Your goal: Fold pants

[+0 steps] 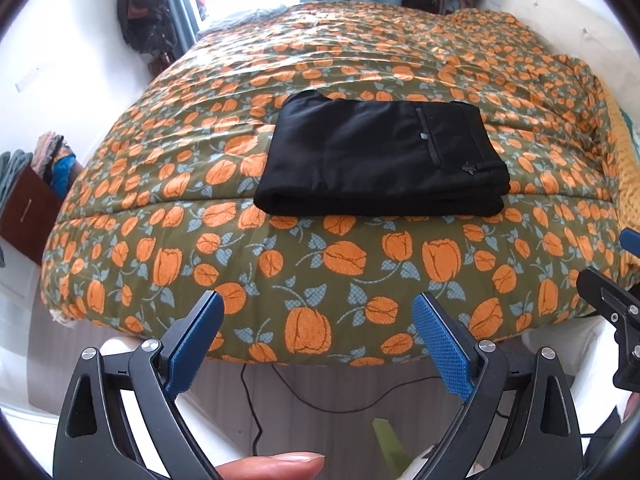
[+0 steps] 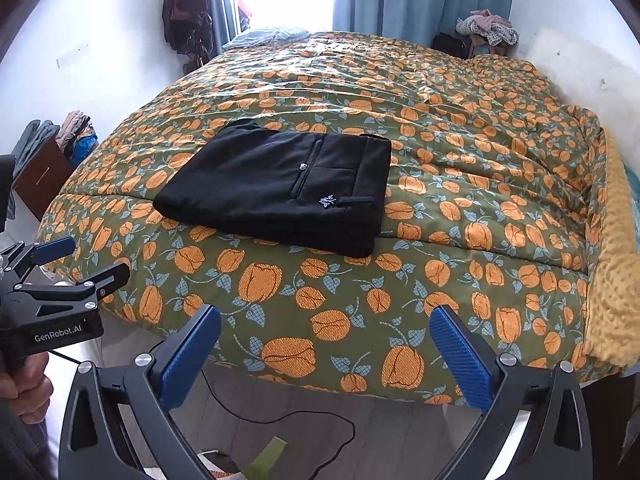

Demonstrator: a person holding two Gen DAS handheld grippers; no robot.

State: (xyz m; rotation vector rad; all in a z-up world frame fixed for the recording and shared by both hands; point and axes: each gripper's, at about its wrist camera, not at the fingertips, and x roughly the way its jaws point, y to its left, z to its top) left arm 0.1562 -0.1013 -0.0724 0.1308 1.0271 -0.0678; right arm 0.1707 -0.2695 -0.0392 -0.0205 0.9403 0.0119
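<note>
Here the black pants (image 1: 380, 156) lie folded into a compact rectangle on the flowered quilt (image 1: 320, 272) of the bed, near its front edge and a little left of centre as the right wrist view shows them. We see the waistband end at the right of the bundle, with a back pocket, a small pale button (image 2: 304, 166) and a tiny embroidered mark (image 2: 327, 200) facing up; the stacked layers show along the near edge.

We hold both tools back from the bed, over the floor. The left hand-held gripper (image 1: 320, 344) has its blue pads spread wide with nothing between them, and the right hand-held gripper (image 2: 326, 354) is likewise spread and empty. Neither touches the cloth. A fingertip (image 1: 276, 466) shows at the bottom of the left view, and a hand (image 2: 24, 384) grips the left tool's handle at the left edge of the right view.

By our reading the folding looks finished or nearly so, since the bundle sits square with its edges aligned.

We judge the pants to be light, soft and limp, with no stiffness of their own; lifted by one corner, the layers would likely slide apart. The quilt beneath is padded and would give under pressure. If we must move or tidy the bundle, the thick folded near edge seems the best hold, one hand-held gripper toward each end, pinching through all layers at once.
</note>
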